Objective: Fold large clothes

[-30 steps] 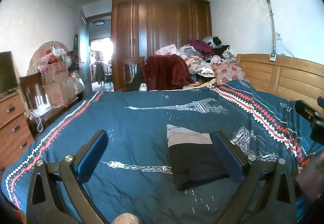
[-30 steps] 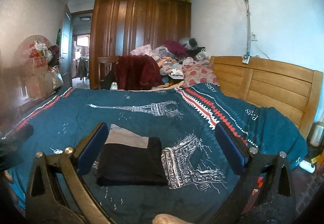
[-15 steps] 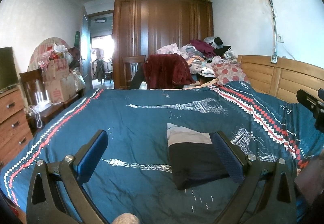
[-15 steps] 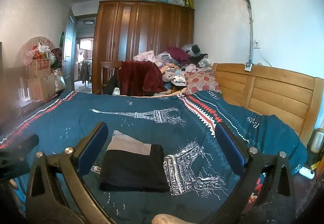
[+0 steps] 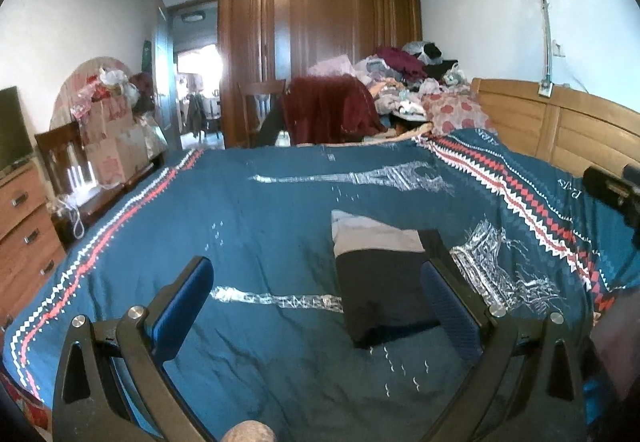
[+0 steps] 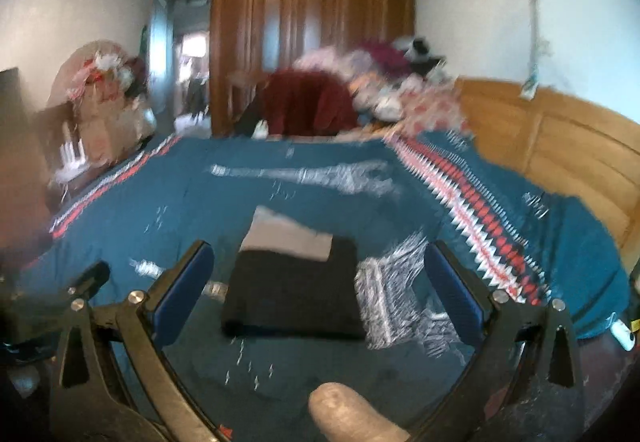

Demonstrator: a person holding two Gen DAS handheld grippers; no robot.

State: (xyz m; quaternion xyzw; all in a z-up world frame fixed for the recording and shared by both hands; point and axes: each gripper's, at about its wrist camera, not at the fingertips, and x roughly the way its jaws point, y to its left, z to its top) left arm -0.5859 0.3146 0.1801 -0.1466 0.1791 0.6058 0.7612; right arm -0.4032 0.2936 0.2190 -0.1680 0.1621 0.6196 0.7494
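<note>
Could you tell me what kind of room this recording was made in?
Most likely a lived-in home bedroom: a bed with a blue Eiffel-Tower bedspread and wooden headboard, a tall wooden wardrobe, and a heap of unfolded clothes beyond the bed. A folded black-and-grey garment lies on the bedspread.

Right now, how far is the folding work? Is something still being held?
Done: one garment lies on the bedspread as a flat folded rectangle, black with a grey band. In hand: nothing; the left gripper and the right gripper are both open and empty above the bed. Left: maybe the clothes pile beyond the bed, unfolded.
</note>
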